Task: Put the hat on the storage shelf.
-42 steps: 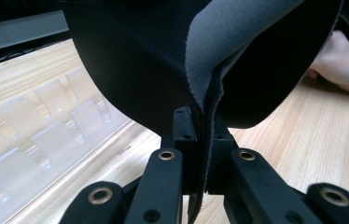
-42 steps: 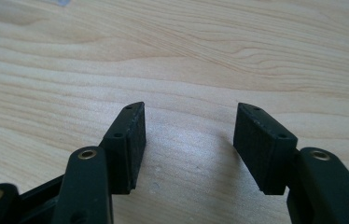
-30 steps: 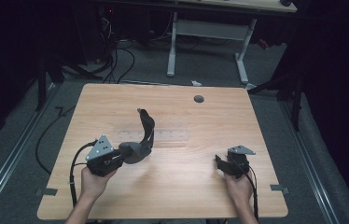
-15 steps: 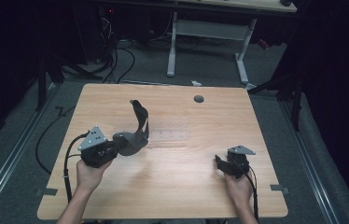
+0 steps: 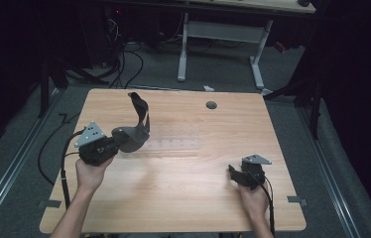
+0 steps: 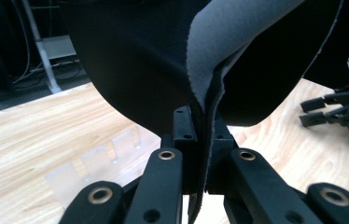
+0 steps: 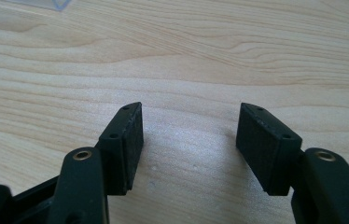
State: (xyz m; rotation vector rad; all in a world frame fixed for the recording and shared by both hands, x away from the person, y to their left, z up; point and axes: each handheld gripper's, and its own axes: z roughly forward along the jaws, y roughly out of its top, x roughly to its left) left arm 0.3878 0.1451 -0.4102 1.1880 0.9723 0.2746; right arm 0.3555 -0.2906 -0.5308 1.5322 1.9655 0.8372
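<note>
A dark grey piece of fabric (image 5: 135, 130) hangs from my left gripper (image 5: 119, 140), lifted off the wooden table (image 5: 183, 173) at its left side, with one end curling upward. In the left gripper view the jaws are pressed together on a fold of the fabric (image 6: 238, 42), which spreads wide above my left gripper (image 6: 199, 135). My right gripper (image 5: 234, 172) rests low at the table's right front, jaws apart. The right gripper view shows bare wood between the pads of my right gripper (image 7: 189, 140). The other gripper (image 6: 338, 109) appears at the right edge of the left gripper view.
A faint clear rectangular sheet (image 5: 173, 144) lies flat at the table's middle. A round cable hole (image 5: 211, 105) sits near the far edge. A white desk frame (image 5: 223, 34) and cables (image 5: 124, 54) stand on the floor beyond the table.
My left gripper has carried the fabric leftward, away from me and a little higher. The right gripper has stayed where it was.
</note>
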